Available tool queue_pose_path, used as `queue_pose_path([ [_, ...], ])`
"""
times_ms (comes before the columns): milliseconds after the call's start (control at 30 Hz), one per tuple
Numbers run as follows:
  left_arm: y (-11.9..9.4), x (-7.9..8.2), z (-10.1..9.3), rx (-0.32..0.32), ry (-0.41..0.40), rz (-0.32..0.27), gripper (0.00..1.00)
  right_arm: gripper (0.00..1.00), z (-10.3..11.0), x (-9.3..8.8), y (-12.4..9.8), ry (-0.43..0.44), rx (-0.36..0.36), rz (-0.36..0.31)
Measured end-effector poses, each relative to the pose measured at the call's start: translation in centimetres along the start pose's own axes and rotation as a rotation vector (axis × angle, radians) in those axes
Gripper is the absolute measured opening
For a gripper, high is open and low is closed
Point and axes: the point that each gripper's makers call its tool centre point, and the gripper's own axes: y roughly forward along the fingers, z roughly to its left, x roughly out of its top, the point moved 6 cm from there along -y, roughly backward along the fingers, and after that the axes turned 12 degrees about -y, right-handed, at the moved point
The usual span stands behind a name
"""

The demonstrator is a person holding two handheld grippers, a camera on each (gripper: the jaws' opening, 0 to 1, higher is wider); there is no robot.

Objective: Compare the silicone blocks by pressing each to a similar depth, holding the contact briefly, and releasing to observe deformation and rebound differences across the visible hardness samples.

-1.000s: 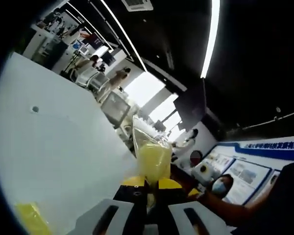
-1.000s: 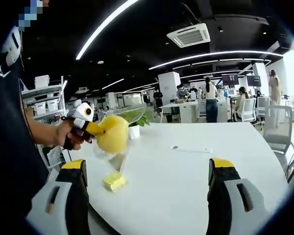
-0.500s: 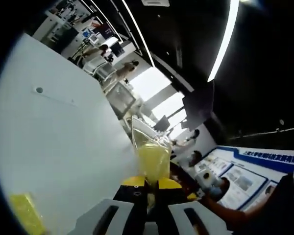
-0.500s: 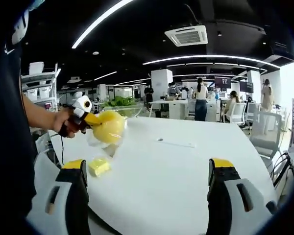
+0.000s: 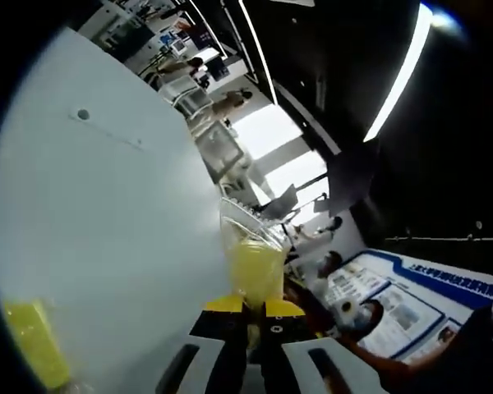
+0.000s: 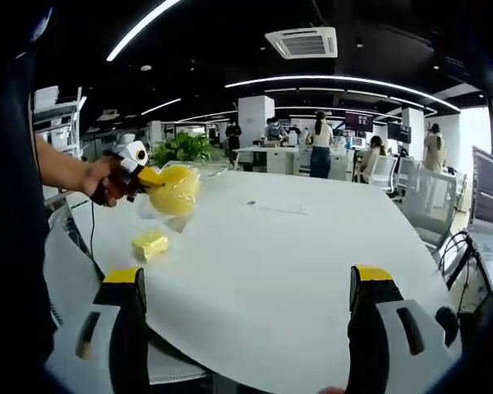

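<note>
My left gripper [image 5: 246, 305] is shut on a yellow silicone block in a clear plastic bag [image 5: 253, 256], held up in the air over the white table [image 5: 90, 213]. The right gripper view shows that same bagged block [image 6: 173, 190] at the left, with the left gripper [image 6: 148, 176] in a person's hand. A second yellow block [image 6: 149, 244] lies on the table under it; it also sits at the lower left of the left gripper view as a yellow block [image 5: 34, 343]. My right gripper [image 6: 245, 283] is open, well apart from both blocks, with nothing between its yellow-tipped fingers.
The white table [image 6: 296, 254] has a rounded edge toward me. A thin flat strip [image 6: 279, 207] lies on its far half. Office desks, chairs [image 6: 431, 205], a green plant [image 6: 181, 148] and several people stand behind the table.
Both views have shifted with the hands. In the right gripper view the held block and the lying block sit further away and to the left. Both grips are unchanged.
</note>
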Motion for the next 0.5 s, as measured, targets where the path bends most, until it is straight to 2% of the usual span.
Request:
queue_pose_path([
  [167, 0.3, -0.2, 2.1, 0.009, -0.046, 0.019, 0.02, 0.97, 0.2, 0.0, 0.1, -0.003, 0.001, -0.025],
  [333, 0.5, -0.5, 4.5, 0.055, -0.066, 0.057, 0.02, 0.97, 0.8, -0.4, 0.7, 0.005, 0.016, -0.023],
  [500, 0.6, -0.8, 7.2, 0.089, -0.105, 0.053, 0.02, 0.97, 1.0, -0.5, 1.2, 0.019, 0.023, -0.019],
])
